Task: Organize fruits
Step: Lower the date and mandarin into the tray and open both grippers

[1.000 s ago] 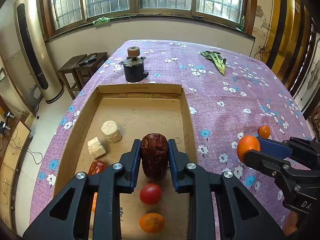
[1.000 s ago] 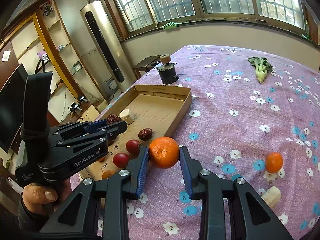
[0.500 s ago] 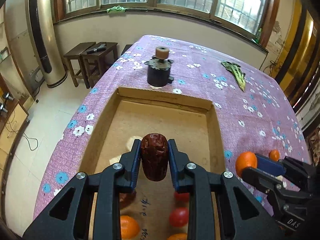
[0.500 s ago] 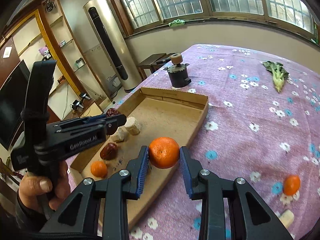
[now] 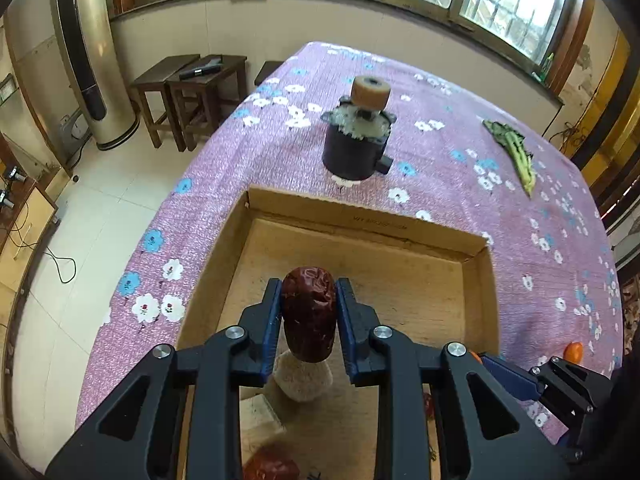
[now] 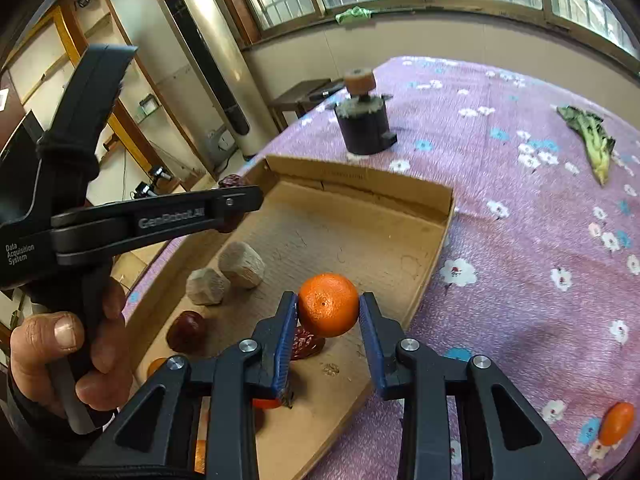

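My left gripper (image 5: 307, 312) is shut on a dark red jujube (image 5: 308, 314), held above the cardboard tray (image 5: 360, 220). My right gripper (image 6: 328, 314) is shut on an orange mandarin (image 6: 328, 310) over the tray's right half (image 6: 436, 248). The right wrist view shows the left gripper (image 6: 236, 202) from the side, in a person's hand (image 6: 64, 356). Lying in the tray are two pale chunks (image 6: 242, 264), another jujube (image 6: 187, 330) and other small fruits partly hidden by the fingers. A small orange fruit (image 6: 616, 424) lies on the cloth at the right.
A black pot with a pale roller on top (image 5: 358, 144) stands just beyond the tray's far wall. A green leafy vegetable (image 5: 516, 156) lies at the far right of the purple flowered tablecloth (image 5: 540, 280). The table's left edge drops to the tiled floor, with wooden stools (image 5: 188, 88) nearby.
Both grippers have moved forward over the tray and sunk a little, each still holding its fruit. The fruits in the tray now lie nearer and partly under the fingers.
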A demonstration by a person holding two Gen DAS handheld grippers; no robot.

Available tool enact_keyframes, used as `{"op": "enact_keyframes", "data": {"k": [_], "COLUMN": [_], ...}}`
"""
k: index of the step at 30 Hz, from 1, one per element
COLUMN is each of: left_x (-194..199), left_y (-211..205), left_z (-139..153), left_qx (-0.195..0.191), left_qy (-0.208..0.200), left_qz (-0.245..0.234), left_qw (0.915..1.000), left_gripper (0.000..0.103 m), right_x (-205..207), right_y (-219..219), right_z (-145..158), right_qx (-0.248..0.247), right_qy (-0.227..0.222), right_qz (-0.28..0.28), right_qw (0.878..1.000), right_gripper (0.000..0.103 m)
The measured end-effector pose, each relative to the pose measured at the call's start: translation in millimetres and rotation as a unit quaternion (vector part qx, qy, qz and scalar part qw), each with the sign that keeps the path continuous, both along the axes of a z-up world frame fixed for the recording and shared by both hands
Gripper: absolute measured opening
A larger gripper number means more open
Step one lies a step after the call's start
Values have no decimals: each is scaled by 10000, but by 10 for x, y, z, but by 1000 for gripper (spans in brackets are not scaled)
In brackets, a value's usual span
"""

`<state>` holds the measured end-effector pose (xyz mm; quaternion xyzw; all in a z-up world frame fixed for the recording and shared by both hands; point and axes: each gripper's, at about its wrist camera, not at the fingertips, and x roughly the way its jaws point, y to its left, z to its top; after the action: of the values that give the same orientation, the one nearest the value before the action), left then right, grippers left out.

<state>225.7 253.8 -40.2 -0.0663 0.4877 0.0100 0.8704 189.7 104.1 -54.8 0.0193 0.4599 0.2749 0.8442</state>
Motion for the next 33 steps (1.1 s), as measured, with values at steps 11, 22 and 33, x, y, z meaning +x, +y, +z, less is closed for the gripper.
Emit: {"op": "enact_keyframes", "data": {"k": [11,22,33], "left_x": [113,44,-140], "left_y": [-49,-107,-145], "left_z": [-245,-243,26], "left_qx": [186,244,245], "left_qy": [307,359,101], "left_qz": [1,-8,-12], "left_qw": [9994,9991,9996], "left_gripper": [24,24,24], "right_x": [49,-24,-397], "right_y": [154,58,-376], "right_z": [-171,-91,589], "right_qx": [-297,-127,262], "right_qy": [-11,37,-389], "right_qz": [159,75,-38], "right_qw": [9994,9999,9989], "right_gripper": [34,40,42]}}
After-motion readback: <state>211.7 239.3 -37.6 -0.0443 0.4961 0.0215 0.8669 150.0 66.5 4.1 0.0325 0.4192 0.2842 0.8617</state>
